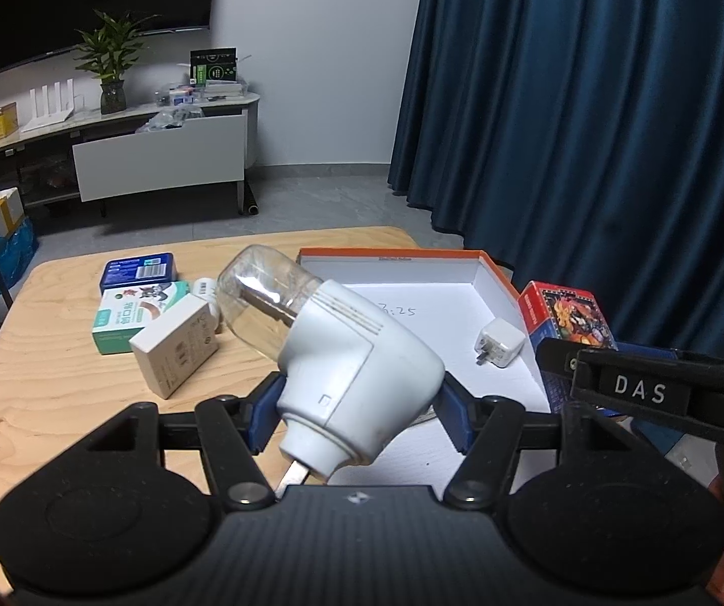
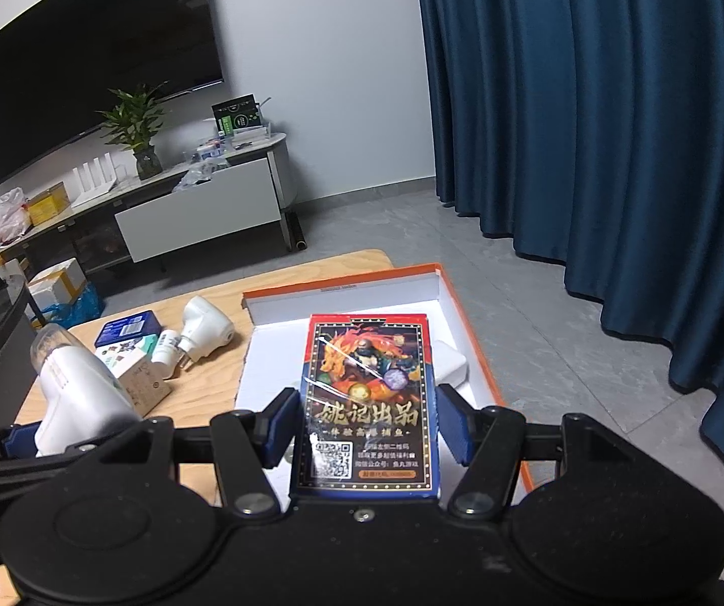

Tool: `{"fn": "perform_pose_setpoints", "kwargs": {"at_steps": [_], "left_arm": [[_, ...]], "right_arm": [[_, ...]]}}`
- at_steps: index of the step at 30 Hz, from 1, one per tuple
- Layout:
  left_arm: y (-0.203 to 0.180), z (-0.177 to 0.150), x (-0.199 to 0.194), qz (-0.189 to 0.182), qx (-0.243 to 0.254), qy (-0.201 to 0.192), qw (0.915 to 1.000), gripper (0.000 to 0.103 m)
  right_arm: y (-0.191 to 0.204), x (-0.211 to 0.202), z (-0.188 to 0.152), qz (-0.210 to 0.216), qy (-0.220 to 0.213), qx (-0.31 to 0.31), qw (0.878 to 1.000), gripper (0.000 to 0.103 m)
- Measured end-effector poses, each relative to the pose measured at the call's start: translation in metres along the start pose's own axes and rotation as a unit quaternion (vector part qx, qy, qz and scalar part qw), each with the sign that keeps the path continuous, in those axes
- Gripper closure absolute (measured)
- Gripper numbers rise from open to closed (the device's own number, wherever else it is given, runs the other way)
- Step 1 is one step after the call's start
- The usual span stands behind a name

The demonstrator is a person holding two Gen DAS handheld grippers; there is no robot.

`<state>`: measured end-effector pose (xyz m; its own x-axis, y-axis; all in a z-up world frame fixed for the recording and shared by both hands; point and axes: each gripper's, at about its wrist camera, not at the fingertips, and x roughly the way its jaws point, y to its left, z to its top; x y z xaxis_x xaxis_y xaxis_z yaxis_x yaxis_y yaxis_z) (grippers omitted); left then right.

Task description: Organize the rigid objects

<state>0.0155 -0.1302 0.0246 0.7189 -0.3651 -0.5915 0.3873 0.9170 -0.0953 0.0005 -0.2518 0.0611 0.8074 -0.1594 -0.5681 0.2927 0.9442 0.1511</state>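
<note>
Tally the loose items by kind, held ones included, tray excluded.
Boxes: 4 (blue box, green box, beige box, card box)
Plug-in units: 2 (held unit, tabletop unit)
White bottle: 1
Charger: 1
Total: 8

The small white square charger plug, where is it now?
In the left wrist view, the small white square charger plug lies inside the shallow orange-rimmed white box, near its right wall, just left of the red-and-blue card box.
</note>
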Motion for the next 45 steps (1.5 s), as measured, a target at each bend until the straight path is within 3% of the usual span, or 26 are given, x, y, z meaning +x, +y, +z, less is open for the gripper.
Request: {"fn": "perform_pose_setpoints", "kwargs": {"at_steps": [45], "left_arm": [[-0.012, 0.025, 0.049, -0.002, 0.004, 0.035, 0.9994, 0.039]], "right_arm": [[-0.025, 0.065, 0.029, 0.001, 0.030, -0.004, 1.000, 0.032]]}}
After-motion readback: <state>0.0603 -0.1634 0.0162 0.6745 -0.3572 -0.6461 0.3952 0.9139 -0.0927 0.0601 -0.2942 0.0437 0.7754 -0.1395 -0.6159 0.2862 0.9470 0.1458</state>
